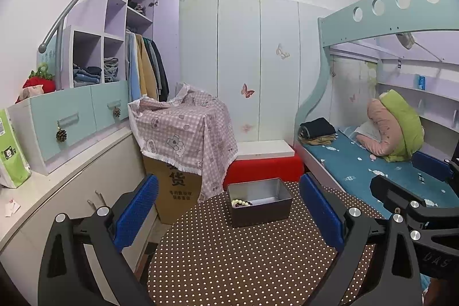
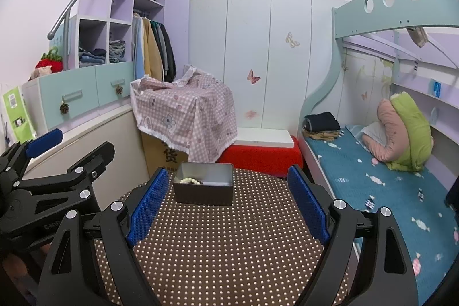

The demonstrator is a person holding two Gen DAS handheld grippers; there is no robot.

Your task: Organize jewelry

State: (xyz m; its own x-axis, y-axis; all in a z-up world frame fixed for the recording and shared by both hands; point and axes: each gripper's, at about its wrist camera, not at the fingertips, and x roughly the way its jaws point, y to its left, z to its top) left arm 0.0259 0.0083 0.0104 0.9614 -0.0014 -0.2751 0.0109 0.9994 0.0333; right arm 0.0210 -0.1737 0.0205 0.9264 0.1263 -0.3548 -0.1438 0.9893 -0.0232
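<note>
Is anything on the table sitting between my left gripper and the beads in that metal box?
Nothing visible does. The left gripper is open above the dotted tablecloth, which shows bare up to the metal box. The bead bracelets lie inside at the box's near left corner, so only its near wall must be cleared from above.

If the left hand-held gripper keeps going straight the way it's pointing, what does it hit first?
Probably the metal tin on the dotted tablecloth: it sits dead ahead of the open left hand-held gripper. Height above the table is unclear, so it might pass over the rim.
</note>
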